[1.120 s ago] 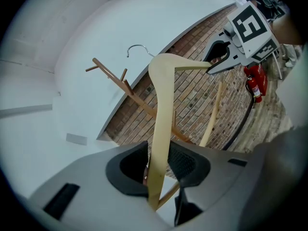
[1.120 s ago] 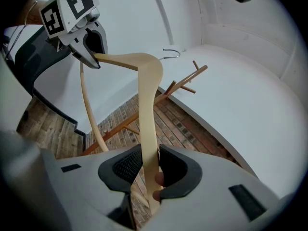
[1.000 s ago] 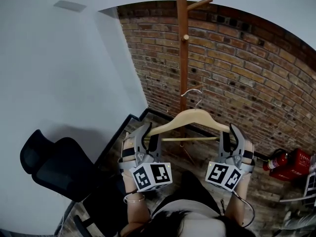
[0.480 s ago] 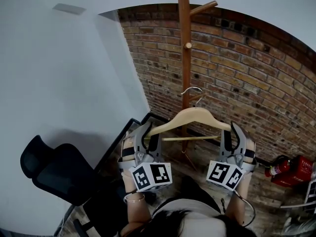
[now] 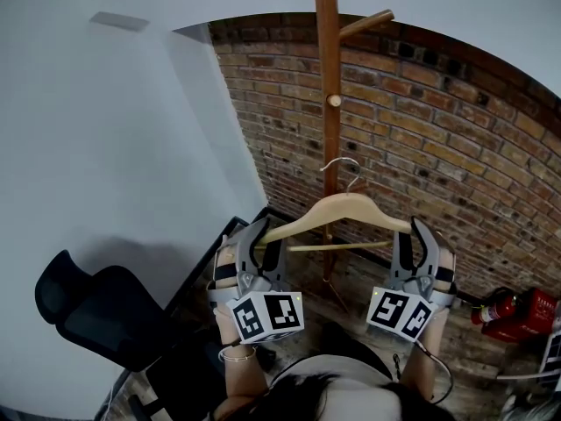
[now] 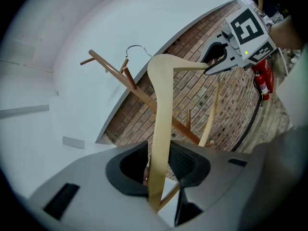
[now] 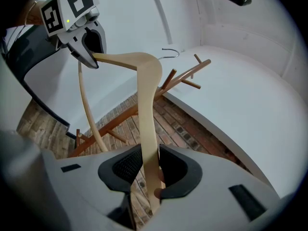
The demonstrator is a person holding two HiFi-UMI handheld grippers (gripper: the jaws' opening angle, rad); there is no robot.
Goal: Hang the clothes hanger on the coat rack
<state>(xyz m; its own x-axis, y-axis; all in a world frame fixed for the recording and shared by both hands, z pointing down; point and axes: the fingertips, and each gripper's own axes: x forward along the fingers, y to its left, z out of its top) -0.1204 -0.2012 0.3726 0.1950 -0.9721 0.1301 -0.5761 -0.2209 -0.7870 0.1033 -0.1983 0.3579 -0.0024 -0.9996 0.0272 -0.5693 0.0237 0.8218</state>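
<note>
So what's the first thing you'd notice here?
A wooden clothes hanger held up in mid-air, its ends clamped by the left gripper and the right gripper. Just behind it stands a tall wooden coat rack against a brick wall.

Room corner, seen from above in the head view. Right-hand side: exposed brick wall (image 5: 421, 130), red-brown units with pale mortar joints, running from the corner to the right edge. Left-hand side: plain white wall (image 5: 105, 147), smooth and evenly lit, with one small grey rectangular plate (image 5: 119, 20) mounted high up. A dark baseboard (image 5: 197, 266) runs along the foot of the white wall. Floor (image 5: 473, 349): wood-tone planks. A black office chair (image 5: 96, 310) stands at lower left, close to the white wall, with a soft shadow above it. At lower right, a red fire extinguisher (image 5: 496, 307) lies at the foot of the brick wall, just beside a red container (image 5: 536, 310). Lighting is diffuse
</note>
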